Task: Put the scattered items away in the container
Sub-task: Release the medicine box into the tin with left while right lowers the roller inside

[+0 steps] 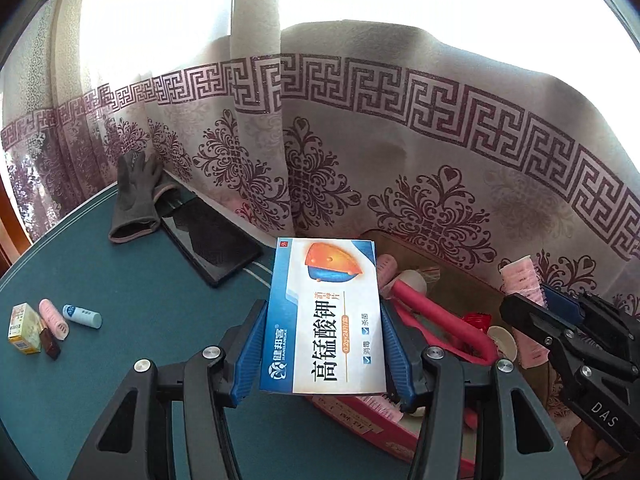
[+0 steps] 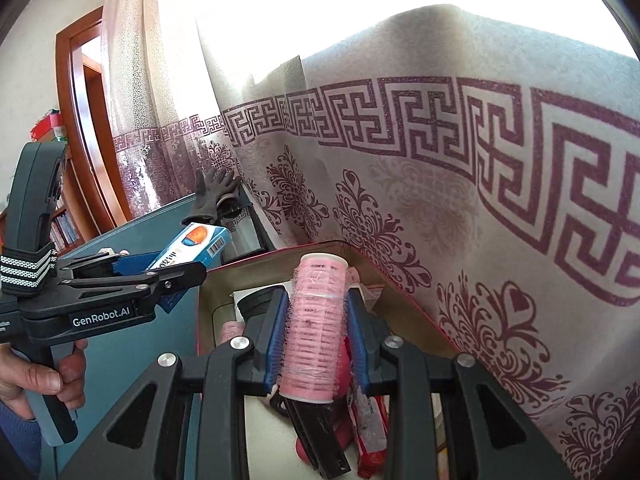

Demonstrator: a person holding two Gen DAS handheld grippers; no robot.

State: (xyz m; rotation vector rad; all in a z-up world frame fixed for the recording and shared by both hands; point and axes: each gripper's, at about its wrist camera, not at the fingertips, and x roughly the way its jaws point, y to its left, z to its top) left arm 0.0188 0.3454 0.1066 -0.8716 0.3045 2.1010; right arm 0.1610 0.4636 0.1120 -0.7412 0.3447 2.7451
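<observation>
My left gripper point(image 1: 322, 344) is shut on a blue and white medicine box point(image 1: 326, 316), held above the near edge of the red container point(image 1: 400, 436). In the right wrist view that box point(image 2: 200, 244) and the left gripper point(image 2: 176, 276) are left of the container point(image 2: 280, 258). My right gripper point(image 2: 318, 336) is shut on a pink hair roller point(image 2: 314, 324), held over the container's inside. In the left wrist view the right gripper point(image 1: 532, 312) holds the roller point(image 1: 520, 280) at the right. The container holds pink rollers, a red brush and packets.
On the green table point(image 1: 160, 280) lie a grey glove point(image 1: 134, 196), a black tablet point(image 1: 208, 240), a yellow box point(image 1: 24, 328), a pink roller point(image 1: 54, 318), a white tube point(image 1: 82, 316) and a small brown item point(image 1: 50, 344). A patterned curtain point(image 1: 400, 140) hangs behind.
</observation>
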